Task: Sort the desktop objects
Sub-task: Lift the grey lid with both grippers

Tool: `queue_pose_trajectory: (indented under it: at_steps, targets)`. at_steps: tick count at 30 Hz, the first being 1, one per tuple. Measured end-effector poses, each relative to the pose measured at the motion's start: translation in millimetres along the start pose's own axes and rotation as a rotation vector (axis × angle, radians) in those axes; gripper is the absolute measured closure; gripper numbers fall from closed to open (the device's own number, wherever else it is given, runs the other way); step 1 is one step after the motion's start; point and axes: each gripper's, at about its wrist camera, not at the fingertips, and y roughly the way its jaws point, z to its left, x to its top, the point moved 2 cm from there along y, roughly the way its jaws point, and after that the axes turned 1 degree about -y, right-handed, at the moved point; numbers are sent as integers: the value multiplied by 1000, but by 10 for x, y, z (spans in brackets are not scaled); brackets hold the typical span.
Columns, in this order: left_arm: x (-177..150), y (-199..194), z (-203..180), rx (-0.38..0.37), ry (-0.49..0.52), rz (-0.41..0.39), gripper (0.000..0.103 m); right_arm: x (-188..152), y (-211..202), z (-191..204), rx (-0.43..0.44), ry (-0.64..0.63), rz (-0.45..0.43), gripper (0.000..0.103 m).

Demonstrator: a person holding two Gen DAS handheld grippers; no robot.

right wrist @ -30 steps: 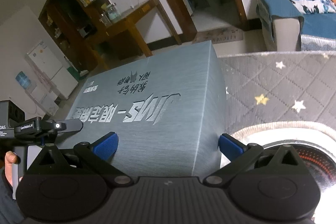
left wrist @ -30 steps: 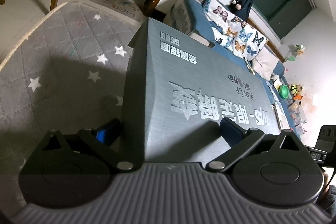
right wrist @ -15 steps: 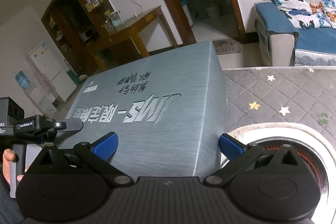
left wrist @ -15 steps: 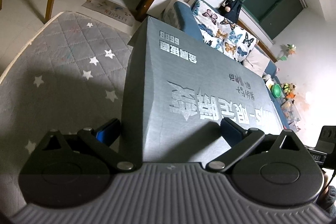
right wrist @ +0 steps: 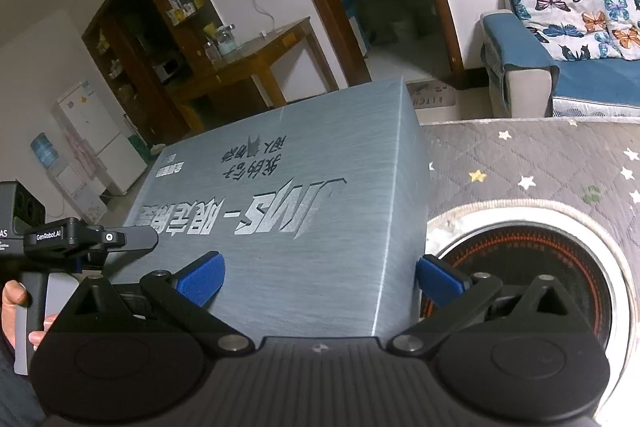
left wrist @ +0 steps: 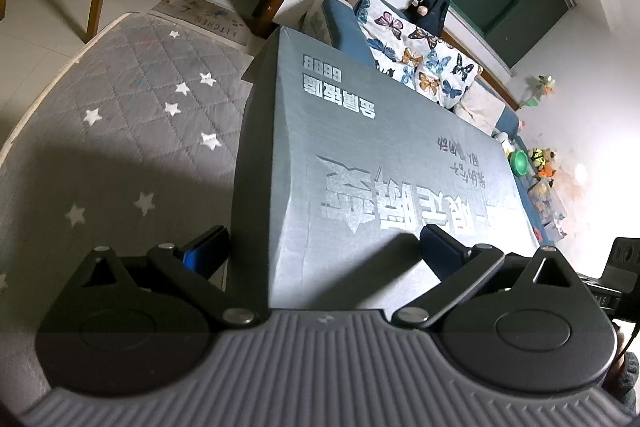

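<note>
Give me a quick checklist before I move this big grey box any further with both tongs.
1. Left tongs straddle a corner of the grey box: ok.
2. Right tongs straddle the other near corner: ok.
3. Pads pressing firmly on the box: cannot tell.
4. Box level: cannot tell, fisheye distorts.
5. Round heater below right tongs, clear of box: cannot tell.
6. Underside of box free: cannot tell, hidden.

Grey star-quilted rug (left wrist: 132, 115) — round white-rimmed appliance (right wrist: 532, 267) on it.
</note>
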Motion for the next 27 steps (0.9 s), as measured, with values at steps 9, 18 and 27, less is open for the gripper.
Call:
queue_pose_trajectory:
  at_steps: [9, 18, 27]
  targets:
    - [-303, -263, -81, 21, 15, 15, 2, -343, -238, 123, 5, 23, 10, 0]
    - [-575, -472, -134, 27, 11, 46, 2, -591, -431, 201, 7, 36, 19, 0]
    - [-910, -716, -183, 32, 28, 47, 2, -894, -627, 301, 14, 33, 10, 0]
